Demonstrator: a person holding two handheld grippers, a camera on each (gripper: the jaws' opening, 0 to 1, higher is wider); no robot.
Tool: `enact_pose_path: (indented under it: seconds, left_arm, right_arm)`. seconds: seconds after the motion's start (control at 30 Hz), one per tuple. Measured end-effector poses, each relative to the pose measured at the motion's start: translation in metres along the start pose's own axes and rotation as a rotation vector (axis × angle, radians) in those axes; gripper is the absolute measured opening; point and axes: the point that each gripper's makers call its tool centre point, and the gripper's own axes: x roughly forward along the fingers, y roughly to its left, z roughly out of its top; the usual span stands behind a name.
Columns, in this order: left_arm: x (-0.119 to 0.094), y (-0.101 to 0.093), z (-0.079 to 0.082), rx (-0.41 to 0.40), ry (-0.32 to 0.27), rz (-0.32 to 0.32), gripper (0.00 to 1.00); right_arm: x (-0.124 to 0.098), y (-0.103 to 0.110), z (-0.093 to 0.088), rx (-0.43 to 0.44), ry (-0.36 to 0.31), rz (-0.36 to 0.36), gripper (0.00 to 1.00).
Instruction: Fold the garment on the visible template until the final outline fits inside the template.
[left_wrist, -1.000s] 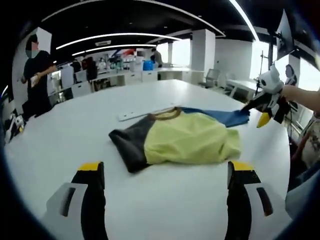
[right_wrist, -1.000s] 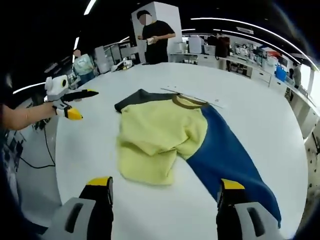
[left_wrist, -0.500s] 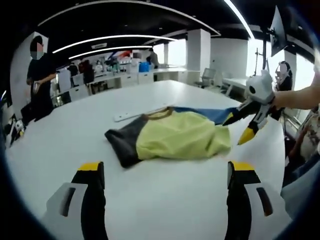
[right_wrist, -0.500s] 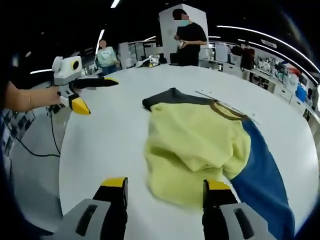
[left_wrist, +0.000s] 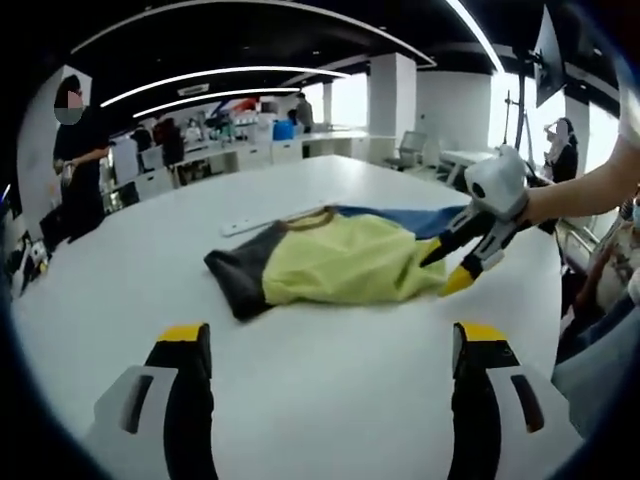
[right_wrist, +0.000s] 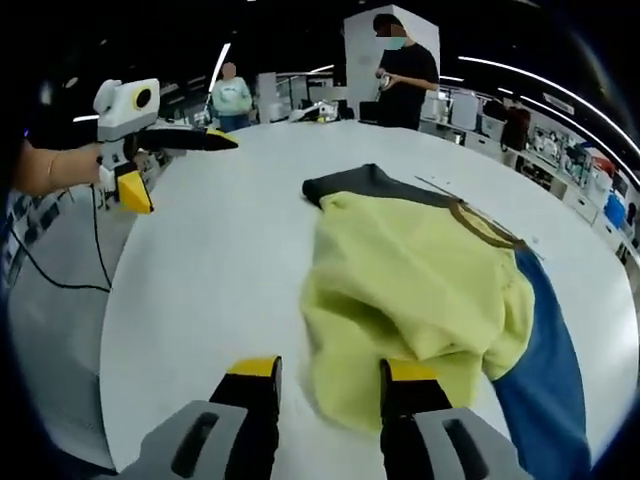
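right claw narrowed, at garment hem

The garment is folded over itself, so its lower layers and the table beneath are hidden. In the right gripper view its blue sleeve runs out of frame at the lower right, and the right gripper covers part of the near yellow hem; whether a jaw touches cloth cannot be told. In the left gripper view the right gripper hides the garment's right end. The pale strip beyond the collar is largely concealed; its extent is unclear. Far desks and figures are too small and blurred to identify.
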Motion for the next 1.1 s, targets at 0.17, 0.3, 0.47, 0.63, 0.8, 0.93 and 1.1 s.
enact_pose_path:
  seconds: [0.17,0.3,0.47,0.63,0.8,0.93,1.1]
  left_arm:
    - [-0.004,-0.004,-0.003,-0.006,0.006,-0.002,0.96]
    - [-0.006,-0.007,-0.006,0.0,0.009,-0.014,0.97]
    - [-0.008,-0.01,-0.006,0.007,0.011,-0.019,0.96]
    - [-0.009,-0.011,-0.009,0.008,0.017,-0.021,0.96]
    - [-0.01,-0.012,-0.007,0.016,0.014,-0.028,0.95]
    - [-0.01,-0.011,-0.005,0.005,0.01,-0.022,0.95]
    - [-0.009,-0.015,-0.006,0.003,0.013,-0.04,0.93]
  right_arm:
    - [0.003,-0.006,-0.003,-0.026,0.014,-0.033,0.24]
    - [0.004,-0.007,-0.004,-0.056,0.027,-0.048,0.21]
    - [0.007,-0.008,-0.004,-0.057,0.026,-0.064,0.16]
    - [0.008,-0.007,-0.003,-0.053,0.024,-0.043,0.05]
    - [-0.004,-0.007,0.013,-0.003,-0.003,-0.002,0.0]
    - [-0.014,-0.011,0.026,0.006,-0.026,-0.006,0.0]
    - [-0.024,-0.017,0.046,0.016,-0.059,-0.009,0.0]
